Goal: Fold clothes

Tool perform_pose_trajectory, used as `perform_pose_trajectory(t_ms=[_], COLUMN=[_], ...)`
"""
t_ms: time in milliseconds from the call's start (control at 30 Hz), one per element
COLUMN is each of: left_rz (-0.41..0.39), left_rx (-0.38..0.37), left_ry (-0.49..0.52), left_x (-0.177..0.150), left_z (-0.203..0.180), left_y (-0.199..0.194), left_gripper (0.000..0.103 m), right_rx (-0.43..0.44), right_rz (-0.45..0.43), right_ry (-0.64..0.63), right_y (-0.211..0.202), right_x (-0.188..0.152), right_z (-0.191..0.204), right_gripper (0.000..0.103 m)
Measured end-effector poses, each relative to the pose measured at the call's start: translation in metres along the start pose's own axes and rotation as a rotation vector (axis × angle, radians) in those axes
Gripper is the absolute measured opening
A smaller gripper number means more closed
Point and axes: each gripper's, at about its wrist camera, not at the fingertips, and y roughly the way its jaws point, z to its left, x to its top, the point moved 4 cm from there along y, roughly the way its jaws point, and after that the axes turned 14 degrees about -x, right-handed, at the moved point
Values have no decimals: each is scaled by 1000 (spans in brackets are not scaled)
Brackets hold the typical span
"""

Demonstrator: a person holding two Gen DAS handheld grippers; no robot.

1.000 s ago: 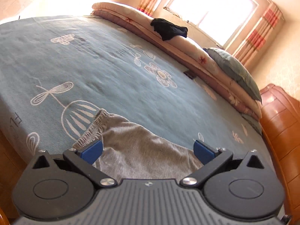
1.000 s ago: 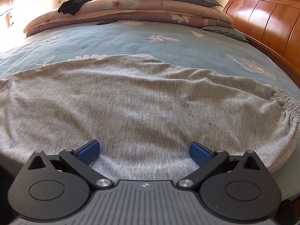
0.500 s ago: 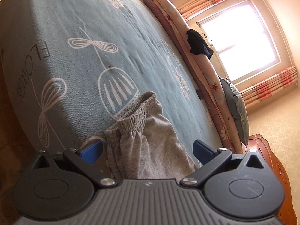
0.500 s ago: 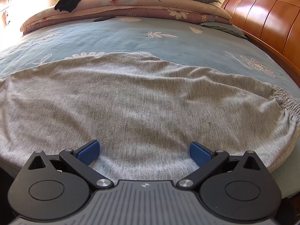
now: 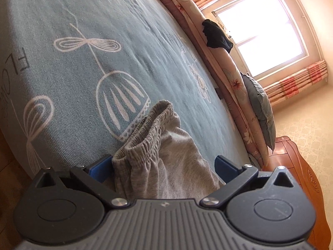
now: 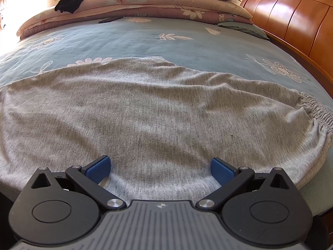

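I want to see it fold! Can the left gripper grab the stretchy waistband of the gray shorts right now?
Probably yes. The left gripper is open, and the waistband already lies between its fingers with nothing in the way.

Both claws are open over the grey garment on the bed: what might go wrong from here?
1. The left claw straddles the bunched elastic waistband; closing may catch only one layer, so the fold skews.
2. The right claw hovers over flat cloth of the grey garment, not an edge; it may also pinch the blue bedspread.
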Motion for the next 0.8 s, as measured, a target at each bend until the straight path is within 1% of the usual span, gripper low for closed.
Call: perform_pose_trajectory(t_ms=[67,167,433,533,633,700,767,800], left_rz=[6,17,-23,-38,-33,-27,-32,-39], left_rx=[-7,-40,-119,-123,-130,-154,-185,-193], left_ry=[-5,-21,-62,-97,-53,-25,-23,-38], left_x=[-4,-11,-3,2,-4,-9,-8,-7], left_z=[0,0,13,16,13,12,16,18], left_y=[-4,-10,-3,1,0,-2,-1,0], left_gripper=[102,102,102,102,102,102,102,102], right_rx=[2,7,0,1,3,2,2,1], right_rz=[2,2,3,6,6,7,6,5], right_ry=[-3,-6,-2,-4,-6,-5,-4,-4], right_y=[0,0,0,0,0,0,0,0], right_x=[0,0,1,2,1,2,2,2], right_z=[0,-1,1,1,1,1,1,1], right_gripper=[103,103,103,103,103,103,103,103])
